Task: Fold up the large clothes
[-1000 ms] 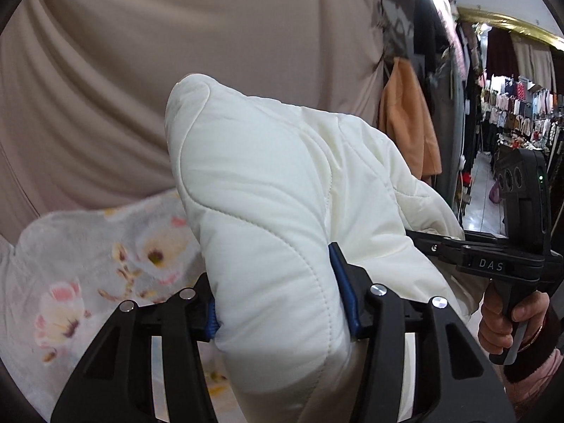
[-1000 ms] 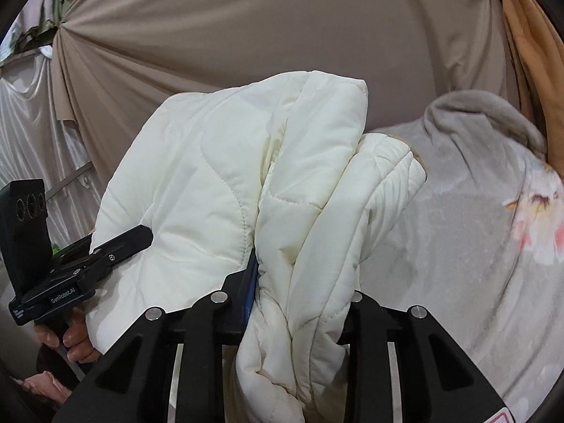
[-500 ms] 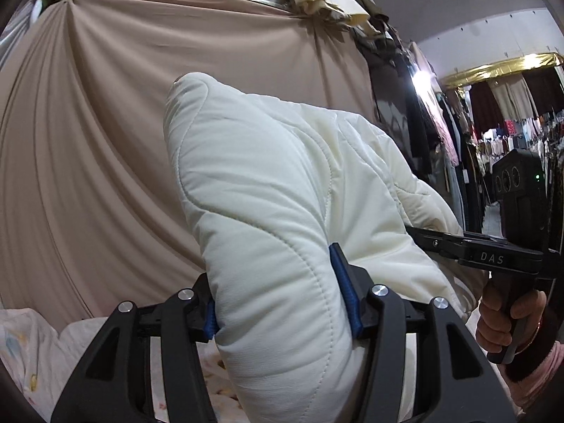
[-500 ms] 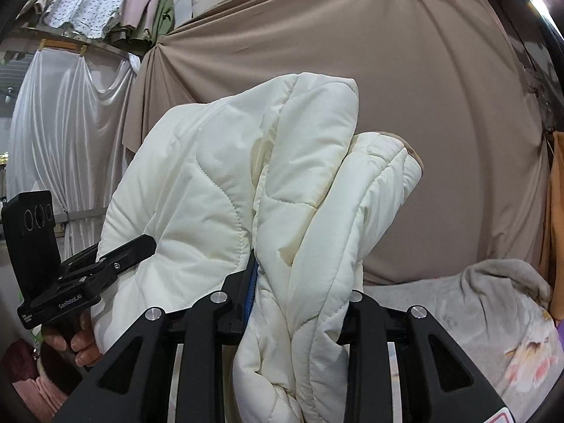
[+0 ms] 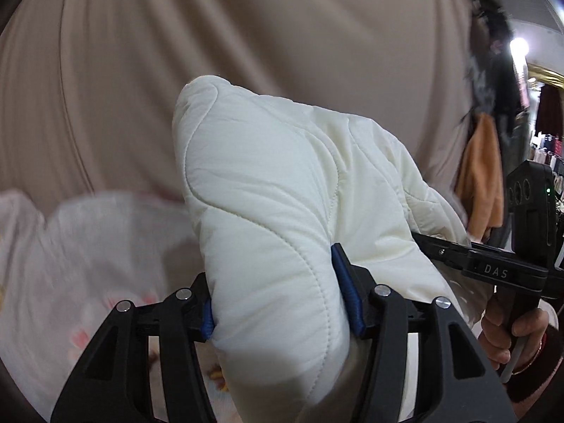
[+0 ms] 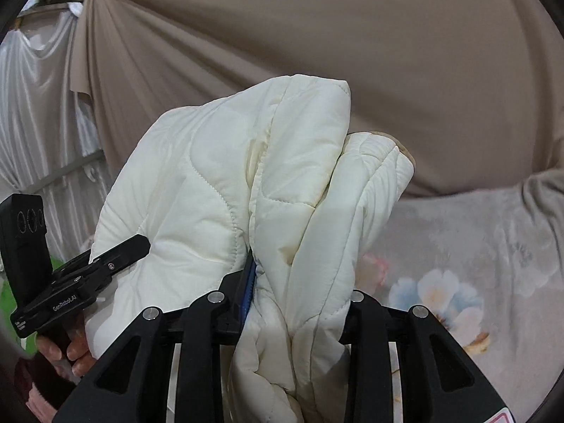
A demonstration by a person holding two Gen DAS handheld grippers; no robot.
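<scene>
Both views have tipped back down since half a second ago. In the left wrist view the floral blanket point(image 5: 88, 264) fills the lower left again, where only a corner showed; the ceiling and top edge of the beige drape point(image 5: 246, 35) are gone. The background is motion-blurred. In the right wrist view the blanket point(image 6: 476, 264) has risen to cover the lower right, and the hanging shirts at top left have dropped out, leaving the white curtain point(image 6: 38, 105).
</scene>
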